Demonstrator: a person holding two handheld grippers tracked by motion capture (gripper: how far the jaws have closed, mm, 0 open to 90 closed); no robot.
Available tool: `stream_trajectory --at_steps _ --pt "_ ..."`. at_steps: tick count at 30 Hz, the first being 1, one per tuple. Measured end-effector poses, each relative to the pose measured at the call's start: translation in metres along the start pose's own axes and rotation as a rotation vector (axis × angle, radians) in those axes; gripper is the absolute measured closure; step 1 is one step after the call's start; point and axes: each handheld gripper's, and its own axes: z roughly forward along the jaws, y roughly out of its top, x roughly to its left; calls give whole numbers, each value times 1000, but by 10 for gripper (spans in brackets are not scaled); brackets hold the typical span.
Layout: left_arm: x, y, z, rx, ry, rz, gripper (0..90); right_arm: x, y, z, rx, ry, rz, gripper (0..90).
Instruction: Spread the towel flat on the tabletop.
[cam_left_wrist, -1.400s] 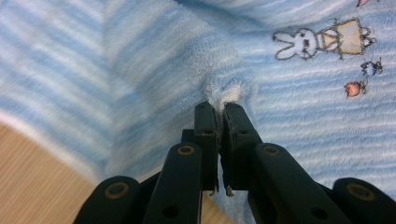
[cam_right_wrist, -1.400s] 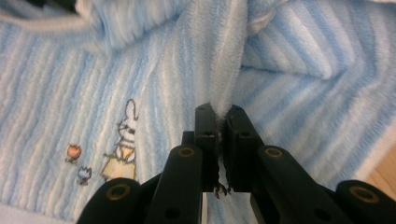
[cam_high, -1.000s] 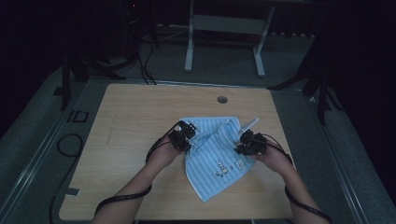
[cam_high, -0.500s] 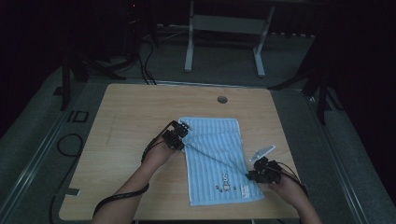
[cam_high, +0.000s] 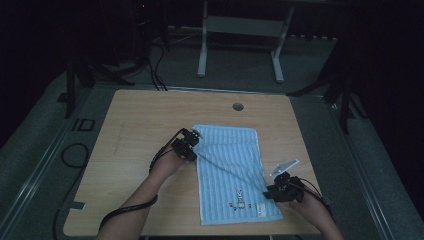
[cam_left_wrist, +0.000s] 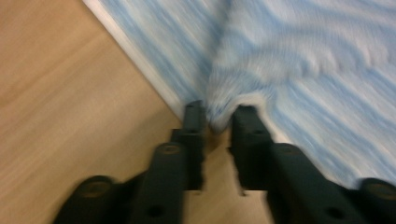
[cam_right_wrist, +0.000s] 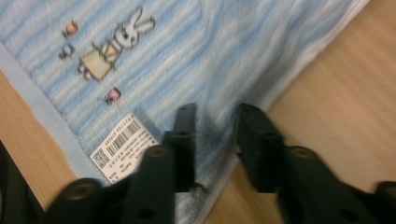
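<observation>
A white label (cam_right_wrist: 123, 144) sewn at the edge of the blue striped towel (cam_right_wrist: 210, 60) carries a barcode, a square code and small print too blurred to read; large "ID" lettering (cam_high: 82, 124) marks the floor beside the tabletop (cam_high: 150, 115).

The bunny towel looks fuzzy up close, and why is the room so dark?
High view: the room behind is nearly black; light falls on the table, and the towel looks sharp. Left gripper view: the towel's stripes smear from blur. Right gripper view: softly blurred, yet the bunny and barcode label stay recognisable.
</observation>
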Motion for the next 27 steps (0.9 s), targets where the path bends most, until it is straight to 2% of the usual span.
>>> stream_trajectory --at_steps 2,6,9,10,11,12,14,16,17,18,20,23,27 --pt "-2 -7 -8 -12 1 0 598 0 3 -8 -13 -15 -10 630" --pt "-10 -19 -27 -50 6 17 548 -2 12 -23 -50 -54 -21 612" --pt "-28 -29 -40 -81 -10 70 548 0 20 -31 -70 -67 -33 715" --pt "-35 -32 -42 -85 -17 93 564 2 22 -32 -69 -64 -42 783" --pt "-43 -34 -43 -79 -30 112 598 5 24 -32 -68 -61 -54 800" --pt "-50 -37 -42 -80 -50 136 615 8 25 -30 -61 -59 -68 829" --pt "-64 -41 -37 -73 -93 164 642 13 28 -23 -45 -49 -89 831" --pt "-77 -43 -29 -65 -125 178 666 15 30 -13 -20 -46 -96 831" --pt "-81 -43 -24 -47 -129 198 665 16 30 -8 -5 -56 -99 830" --pt "-85 -44 -20 -42 -131 200 664 16 31 -4 6 -54 -99 830" --pt "-86 -43 -11 -21 -136 202 658 16 31 4 17 -45 -100 826" --pt "-83 -39 0 -2 -127 192 630 11 32 14 45 -61 -91 799" --pt "-76 -29 5 2 -110 184 618 4 35 26 70 -73 -77 778"
